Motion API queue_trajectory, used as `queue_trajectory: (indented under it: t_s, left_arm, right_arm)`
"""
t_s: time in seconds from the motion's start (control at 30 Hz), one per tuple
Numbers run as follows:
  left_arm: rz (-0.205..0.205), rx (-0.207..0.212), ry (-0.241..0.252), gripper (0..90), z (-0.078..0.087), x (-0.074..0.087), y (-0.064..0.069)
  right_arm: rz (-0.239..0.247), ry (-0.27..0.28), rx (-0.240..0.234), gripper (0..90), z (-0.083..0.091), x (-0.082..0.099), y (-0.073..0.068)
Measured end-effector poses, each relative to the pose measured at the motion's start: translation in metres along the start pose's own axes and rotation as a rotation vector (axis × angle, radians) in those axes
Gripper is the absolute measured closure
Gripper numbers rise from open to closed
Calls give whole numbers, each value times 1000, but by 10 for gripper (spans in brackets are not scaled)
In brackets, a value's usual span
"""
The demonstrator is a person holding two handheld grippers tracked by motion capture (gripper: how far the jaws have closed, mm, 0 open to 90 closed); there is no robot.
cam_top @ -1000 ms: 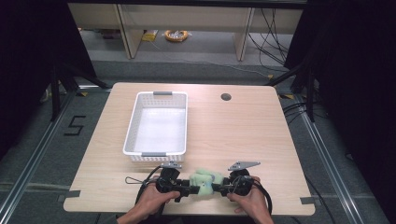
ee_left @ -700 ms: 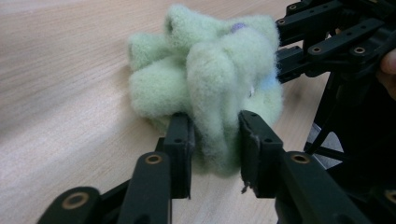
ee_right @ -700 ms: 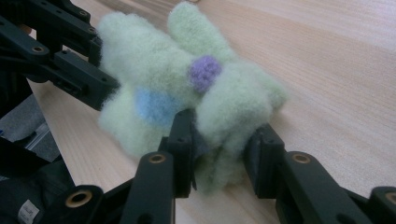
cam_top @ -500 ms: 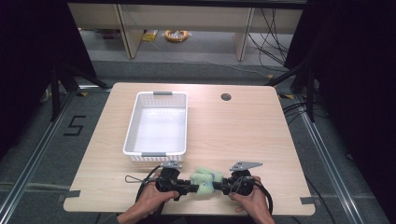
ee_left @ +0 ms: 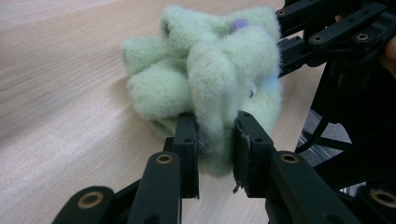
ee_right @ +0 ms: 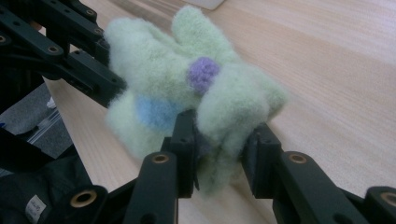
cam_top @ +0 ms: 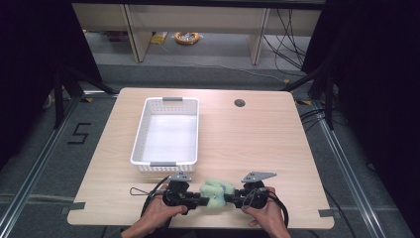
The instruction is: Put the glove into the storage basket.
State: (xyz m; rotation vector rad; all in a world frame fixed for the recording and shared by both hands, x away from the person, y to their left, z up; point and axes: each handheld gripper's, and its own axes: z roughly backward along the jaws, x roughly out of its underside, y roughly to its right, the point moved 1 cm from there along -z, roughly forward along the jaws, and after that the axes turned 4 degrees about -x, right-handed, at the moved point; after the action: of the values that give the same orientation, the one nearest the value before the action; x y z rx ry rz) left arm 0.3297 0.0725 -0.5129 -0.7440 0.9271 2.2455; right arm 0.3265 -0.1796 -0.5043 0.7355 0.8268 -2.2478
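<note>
Both tongs have just been closing on the fluffy green toy point(cam_top: 216, 192) at the desk's point(cam_top: 257, 144) near edge. The left tongs point(ee_left: 215, 142) and right tongs point(ee_right: 223, 140) now pinch it from opposite sides, seemingly ready to lift toward the white basket point(cam_top: 168, 130).

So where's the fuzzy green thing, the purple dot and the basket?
fuzzy green thing point(ee_left: 210, 79), left gripper view, on its fluffy middle.
purple dot point(ee_right: 203, 73), right gripper view, on its centre.
basket point(cam_top: 140, 133), high view, on its left rim.
</note>
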Motion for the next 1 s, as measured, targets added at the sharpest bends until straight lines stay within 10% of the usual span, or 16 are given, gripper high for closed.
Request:
queue_trajectory:
  t_s: [1.0]
  left_arm:
    - [-22, 10, 55, 722, 47, -34, 8]
  right_arm:
    - [21, -13, -30, 695, 31, -58, -37]
